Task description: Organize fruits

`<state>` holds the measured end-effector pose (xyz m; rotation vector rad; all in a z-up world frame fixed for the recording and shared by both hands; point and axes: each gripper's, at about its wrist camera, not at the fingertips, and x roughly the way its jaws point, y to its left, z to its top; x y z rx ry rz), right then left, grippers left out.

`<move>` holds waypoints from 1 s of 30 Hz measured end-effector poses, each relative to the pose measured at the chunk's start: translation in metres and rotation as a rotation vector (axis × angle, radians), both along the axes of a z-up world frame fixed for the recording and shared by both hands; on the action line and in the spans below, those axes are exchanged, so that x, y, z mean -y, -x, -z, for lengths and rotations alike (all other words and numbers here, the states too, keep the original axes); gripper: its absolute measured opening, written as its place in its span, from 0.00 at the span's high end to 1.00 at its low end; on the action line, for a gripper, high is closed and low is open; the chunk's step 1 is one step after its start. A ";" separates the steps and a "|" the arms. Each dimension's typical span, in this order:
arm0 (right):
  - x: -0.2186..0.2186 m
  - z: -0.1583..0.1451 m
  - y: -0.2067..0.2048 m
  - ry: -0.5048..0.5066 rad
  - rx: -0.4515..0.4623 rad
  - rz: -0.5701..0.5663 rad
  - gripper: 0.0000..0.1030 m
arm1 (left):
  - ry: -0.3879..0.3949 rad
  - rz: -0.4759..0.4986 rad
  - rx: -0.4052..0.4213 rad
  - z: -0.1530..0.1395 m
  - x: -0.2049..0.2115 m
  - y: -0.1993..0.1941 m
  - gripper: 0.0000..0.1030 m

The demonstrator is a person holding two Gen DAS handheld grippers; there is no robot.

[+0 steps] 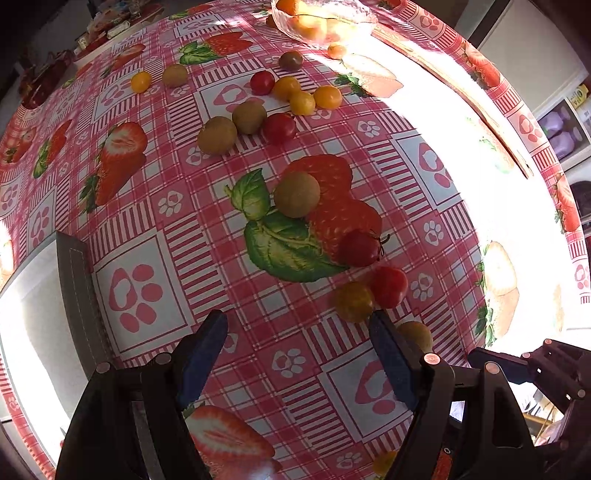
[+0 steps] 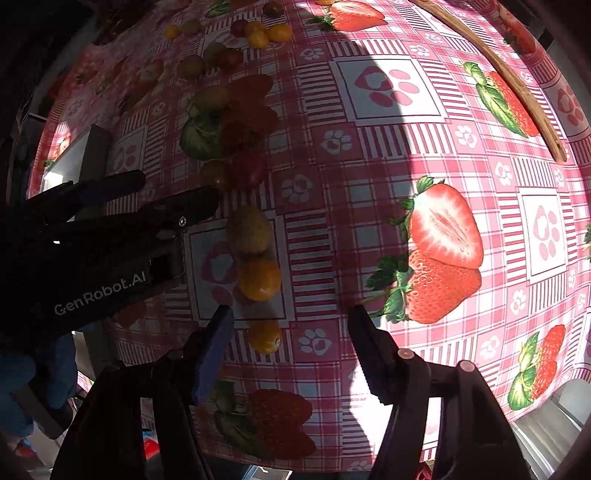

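Small fruits lie scattered on a strawberry-print tablecloth (image 1: 147, 206). A brown-green round fruit (image 1: 296, 194), a red tomato (image 1: 360, 248), another red one (image 1: 389, 287) and a yellow tomato (image 1: 354, 301) lie ahead of my left gripper (image 1: 297, 325), which is open over bare cloth. A glass bowl (image 1: 354, 20) with orange and yellow fruits stands at the far edge. My right gripper (image 2: 291, 317) is open. A yellow tomato (image 2: 264, 336) lies between its fingers, close to the left pad, untouched. An orange tomato (image 2: 259, 278) and a green-brown fruit (image 2: 249, 229) lie just beyond.
More tomatoes and brown-green fruits (image 1: 218, 134) cluster at the far side. A dark flat object (image 1: 75, 280) lies at the left table edge. A wooden strip (image 2: 517, 92) runs along the far right. The left gripper (image 2: 173, 192) reaches in beside the right one.
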<state>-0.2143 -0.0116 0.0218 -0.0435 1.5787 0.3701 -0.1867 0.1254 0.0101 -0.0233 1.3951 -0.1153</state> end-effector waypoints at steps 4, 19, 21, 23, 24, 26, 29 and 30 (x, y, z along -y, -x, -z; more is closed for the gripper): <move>-0.014 0.005 -0.005 -0.016 0.015 0.005 0.43 | -0.008 0.000 0.002 0.002 0.005 -0.003 0.23; -0.029 0.008 -0.023 -0.084 0.008 0.014 0.75 | -0.013 0.042 0.013 -0.009 0.035 -0.024 0.73; -0.027 0.006 -0.025 -0.087 0.005 0.023 0.75 | 0.017 0.026 0.006 -0.011 0.034 -0.023 0.73; -0.023 0.006 -0.026 -0.089 0.004 0.028 0.75 | 0.027 0.003 0.007 -0.014 0.029 -0.019 0.73; -0.020 0.004 -0.026 -0.090 0.003 0.030 0.75 | 0.033 -0.008 0.008 -0.016 0.026 -0.018 0.73; -0.018 0.003 -0.027 -0.090 0.004 0.032 0.75 | 0.046 -0.031 0.012 -0.020 0.018 -0.015 0.73; -0.013 0.000 -0.027 -0.088 0.008 0.025 0.75 | 0.059 -0.066 0.017 -0.027 0.004 -0.007 0.73; -0.006 -0.004 -0.026 -0.087 0.009 0.020 0.75 | 0.061 -0.075 0.020 -0.029 0.000 -0.005 0.73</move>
